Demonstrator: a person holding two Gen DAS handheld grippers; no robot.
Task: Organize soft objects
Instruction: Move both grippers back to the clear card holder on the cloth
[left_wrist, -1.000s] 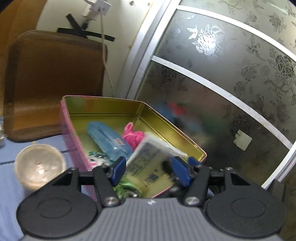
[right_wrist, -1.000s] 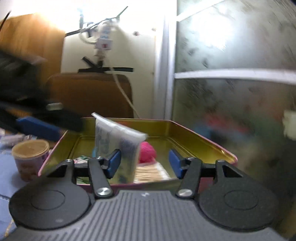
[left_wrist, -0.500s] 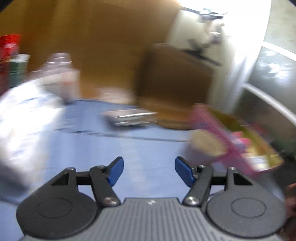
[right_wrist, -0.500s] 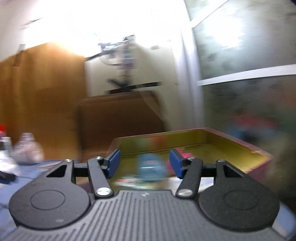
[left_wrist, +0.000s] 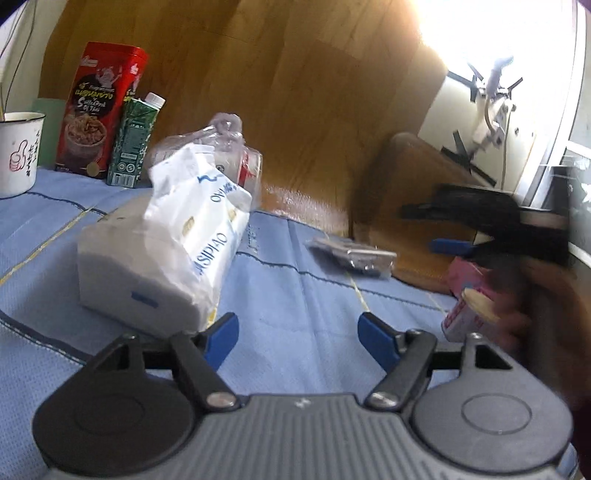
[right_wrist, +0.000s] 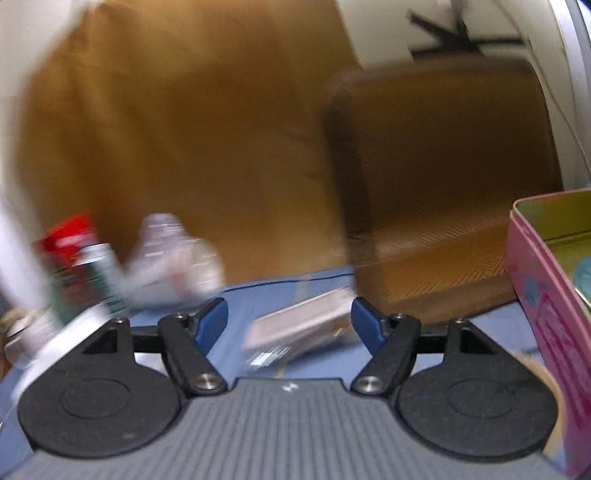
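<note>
- My left gripper (left_wrist: 297, 338) is opening with nothing between its jaws, just beside the tissue pack (left_wrist: 166, 240) on the blue cloth (left_wrist: 295, 295).
- My right gripper (right_wrist: 289, 325) is opening too, empty, near the pink tin (right_wrist: 546, 295).

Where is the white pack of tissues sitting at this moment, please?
In the left wrist view, the white pack of tissues lies on the blue cloth at left, in front of a knotted clear plastic bag and the green carton.

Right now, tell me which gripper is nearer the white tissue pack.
Left. The left gripper, jaws opening and empty, has the white tissue pack just beyond its left finger. The right gripper faces a flat silver packet, farther away.
</note>
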